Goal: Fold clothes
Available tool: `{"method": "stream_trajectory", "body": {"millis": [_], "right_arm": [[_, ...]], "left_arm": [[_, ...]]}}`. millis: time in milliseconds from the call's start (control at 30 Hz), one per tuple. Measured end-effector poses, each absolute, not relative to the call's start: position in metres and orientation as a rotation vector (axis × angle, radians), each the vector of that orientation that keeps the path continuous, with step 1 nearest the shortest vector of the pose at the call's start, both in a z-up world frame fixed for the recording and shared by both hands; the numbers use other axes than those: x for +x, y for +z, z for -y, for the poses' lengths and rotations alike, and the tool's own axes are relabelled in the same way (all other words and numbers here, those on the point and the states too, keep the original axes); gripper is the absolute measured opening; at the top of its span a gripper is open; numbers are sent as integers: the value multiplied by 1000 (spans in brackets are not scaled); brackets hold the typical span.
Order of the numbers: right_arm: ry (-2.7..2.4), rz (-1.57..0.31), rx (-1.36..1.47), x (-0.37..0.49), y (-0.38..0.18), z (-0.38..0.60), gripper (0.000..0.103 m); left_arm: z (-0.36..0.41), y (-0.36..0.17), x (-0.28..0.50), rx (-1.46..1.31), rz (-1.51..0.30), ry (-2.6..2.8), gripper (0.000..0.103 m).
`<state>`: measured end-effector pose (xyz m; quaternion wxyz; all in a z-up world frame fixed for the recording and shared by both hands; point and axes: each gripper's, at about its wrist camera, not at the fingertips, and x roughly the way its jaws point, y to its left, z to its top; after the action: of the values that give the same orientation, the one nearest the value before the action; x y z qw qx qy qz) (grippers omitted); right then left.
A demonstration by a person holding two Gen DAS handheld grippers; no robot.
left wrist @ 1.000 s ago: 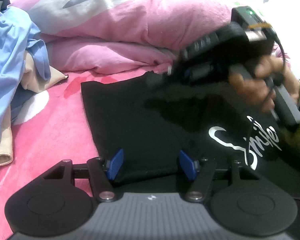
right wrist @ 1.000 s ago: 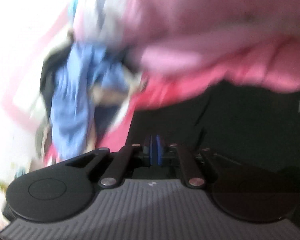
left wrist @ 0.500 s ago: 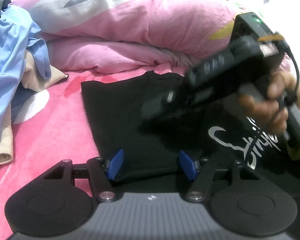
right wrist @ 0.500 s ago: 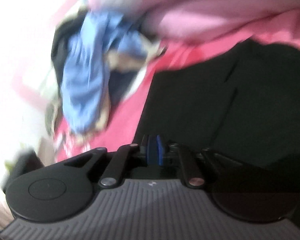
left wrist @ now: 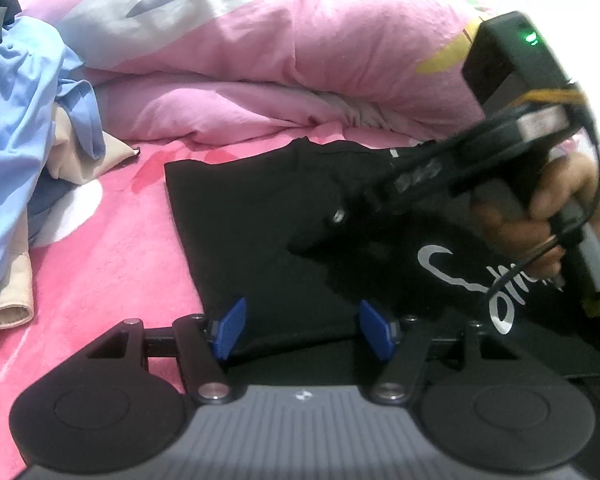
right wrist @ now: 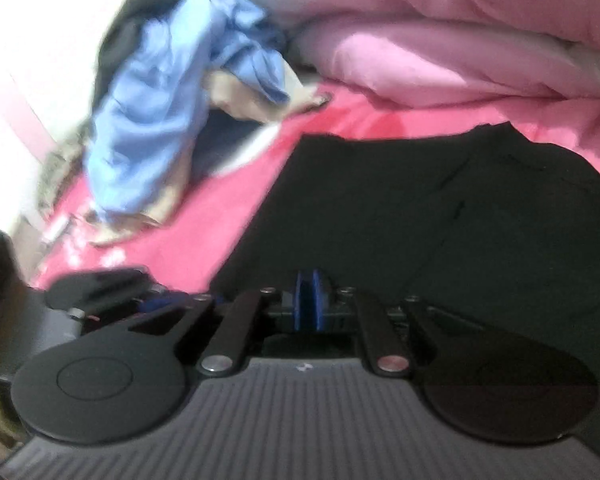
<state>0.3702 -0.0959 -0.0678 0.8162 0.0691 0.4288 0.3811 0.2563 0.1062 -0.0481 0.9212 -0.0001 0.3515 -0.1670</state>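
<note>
A black T-shirt (left wrist: pixel 260 220) with white lettering (left wrist: pixel 500 280) lies flat on the pink bed. My left gripper (left wrist: pixel 303 330) is open, its blue pads (left wrist: pixel 230 328) straddling the shirt's near edge. A hand (left wrist: pixel 540 204) holds the right gripper's black body (left wrist: pixel 452 168) slanting down over the middle of the shirt. In the right wrist view the right gripper (right wrist: pixel 307 300) is shut, pads together just above the black T-shirt (right wrist: pixel 420 208). No cloth shows between them. The left gripper's body (right wrist: pixel 100 288) appears blurred at the lower left.
A heap of unfolded clothes sits left of the shirt: a light blue garment (left wrist: pixel 16 120) over beige ones (left wrist: pixel 4 308). A bulky pink duvet (left wrist: pixel 300 40) runs along the far side. Bare pink sheet (left wrist: pixel 100 260) lies between the heap and the shirt.
The right gripper has swung down and leftward over the shirt, closer to the left gripper, staying shut. The left gripper and the shirt have not moved.
</note>
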Motion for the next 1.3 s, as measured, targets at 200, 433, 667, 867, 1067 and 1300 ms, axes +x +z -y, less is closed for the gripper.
{"method": "stream_trajectory", "body": {"millis": [200,433,667,867,1067,1300], "right_arm": [[457,-852,358,369,-48,189,8],[263,-800,489,242,-17,289,19],[-2,-792,713,135,-33,389,24],[-98,-708,833,118,-49,459,34],[-95,-686,881,156,-71,500,39],[-84,-699,802,218,-75,550,40]], "left_arm": [[-109,-48,256,-16,-721,-352,66],[-114,-44,256,-73,-709,-351,67],[-108,-27,252,-66,-675,-298,67],[-57,8,243,32,-644,-341,68],[65,30,245,185,-607,-535,69],[254,13,246,380,-466,-813,69]]}}
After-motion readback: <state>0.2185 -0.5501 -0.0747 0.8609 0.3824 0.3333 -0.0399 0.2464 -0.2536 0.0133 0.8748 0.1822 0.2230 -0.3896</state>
